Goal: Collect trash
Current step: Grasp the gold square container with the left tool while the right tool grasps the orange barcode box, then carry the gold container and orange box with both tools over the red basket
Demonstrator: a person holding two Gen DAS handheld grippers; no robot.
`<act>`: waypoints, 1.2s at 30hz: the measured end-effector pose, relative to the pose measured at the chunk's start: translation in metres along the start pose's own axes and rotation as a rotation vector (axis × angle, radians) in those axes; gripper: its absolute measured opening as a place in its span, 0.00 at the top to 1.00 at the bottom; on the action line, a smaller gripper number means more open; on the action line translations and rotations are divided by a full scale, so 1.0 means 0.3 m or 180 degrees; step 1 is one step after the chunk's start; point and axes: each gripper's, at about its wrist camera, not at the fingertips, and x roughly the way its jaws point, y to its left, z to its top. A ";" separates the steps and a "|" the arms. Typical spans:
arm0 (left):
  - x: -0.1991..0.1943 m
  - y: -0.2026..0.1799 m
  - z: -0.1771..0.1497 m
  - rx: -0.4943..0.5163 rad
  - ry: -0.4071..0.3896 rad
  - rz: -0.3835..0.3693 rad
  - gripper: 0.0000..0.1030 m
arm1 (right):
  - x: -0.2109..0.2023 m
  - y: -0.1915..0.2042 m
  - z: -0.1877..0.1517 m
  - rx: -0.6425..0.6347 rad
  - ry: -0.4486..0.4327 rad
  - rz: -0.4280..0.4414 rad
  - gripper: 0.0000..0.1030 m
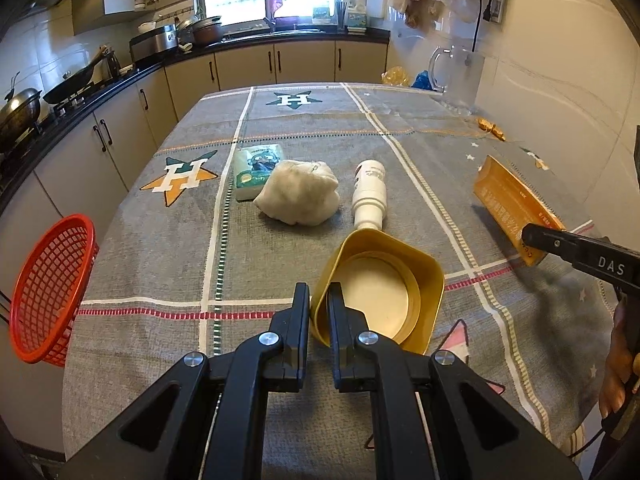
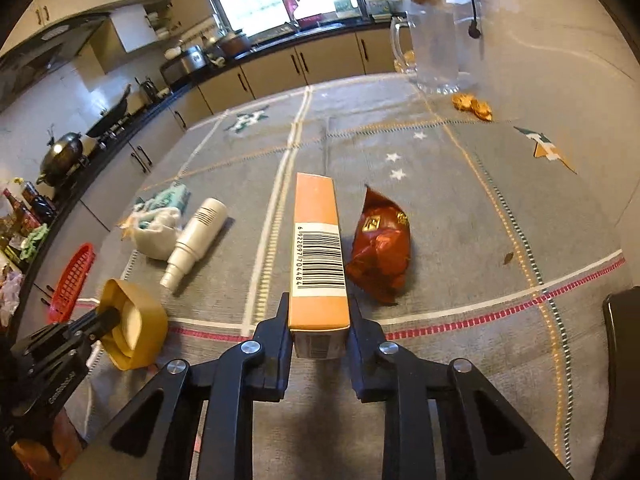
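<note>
My left gripper (image 1: 318, 296) is shut on the rim of a yellow paper cup (image 1: 384, 292) and holds it tipped on its side above the table; it also shows in the right wrist view (image 2: 134, 322). My right gripper (image 2: 319, 308) is shut on an orange carton (image 2: 318, 248) with a barcode, seen at the right in the left wrist view (image 1: 512, 212). A red snack bag (image 2: 382, 248) lies right of the carton. A white bottle (image 1: 370, 194), a crumpled white bag (image 1: 298, 196) and a tissue pack (image 1: 256, 170) lie mid-table.
A red mesh basket (image 1: 50, 288) hangs off the table's left edge. A glass pitcher (image 2: 434, 52) and orange peel scraps (image 2: 472, 106) sit at the far right. Kitchen counters with woks and pots (image 1: 24, 108) run along the left and back.
</note>
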 end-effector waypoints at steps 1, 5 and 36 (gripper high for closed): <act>-0.005 0.001 0.001 -0.0009 -0.0014 -0.0006 0.92 | -0.015 0.008 -0.001 -0.0009 -0.0049 0.0078 0.76; -0.023 0.005 0.005 -0.0026 -0.0053 -0.0021 0.92 | -0.062 0.064 -0.007 -0.0132 -0.0197 0.0301 0.76; -0.048 0.028 -0.001 -0.0066 -0.0103 0.0027 0.92 | -0.060 0.175 -0.045 -0.0346 -0.0090 0.0591 0.76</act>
